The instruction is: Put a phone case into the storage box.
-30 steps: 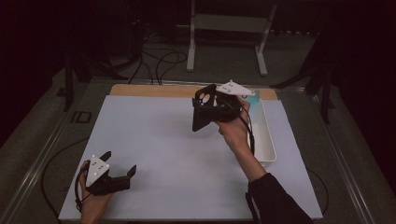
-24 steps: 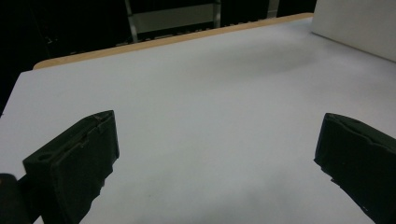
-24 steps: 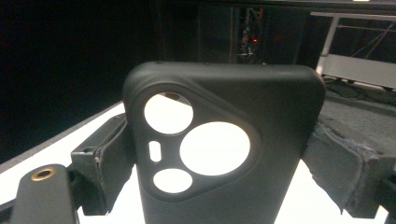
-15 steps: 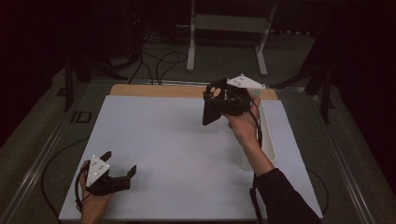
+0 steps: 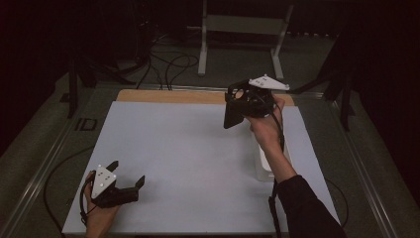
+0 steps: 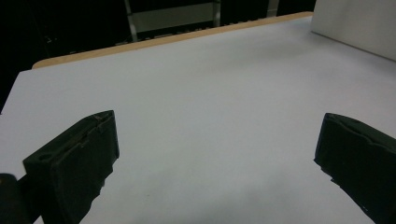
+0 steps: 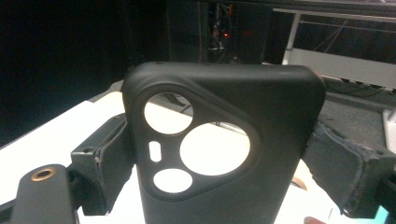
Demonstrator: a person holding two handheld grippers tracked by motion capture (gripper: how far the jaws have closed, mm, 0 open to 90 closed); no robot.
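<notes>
A black phone case (image 7: pixel 224 149) with round camera cut-outs stands upright between my right gripper's jaws, which press on its two sides. In the high view the right gripper (image 5: pixel 236 110) holds that phone case (image 5: pixel 231 116) in the air above the back right of the white table (image 5: pixel 188 148). My left gripper (image 5: pixel 126 174) rests low at the front left corner of the table, held in a hand, jaws wide apart. In the left gripper view, the left gripper (image 6: pixel 215 154) has only bare white surface between its jaws.
A white tray (image 5: pixel 267 166) lies along the right side of the table, under the right forearm. A wooden strip (image 5: pixel 168 95) runs along the far edge. Beyond it, cables and a metal stand (image 5: pixel 242 25) sit on the dark floor.
The right gripper has carried the phone case to the right and slightly up, away from the table's middle. The left gripper has stayed in place.
</notes>
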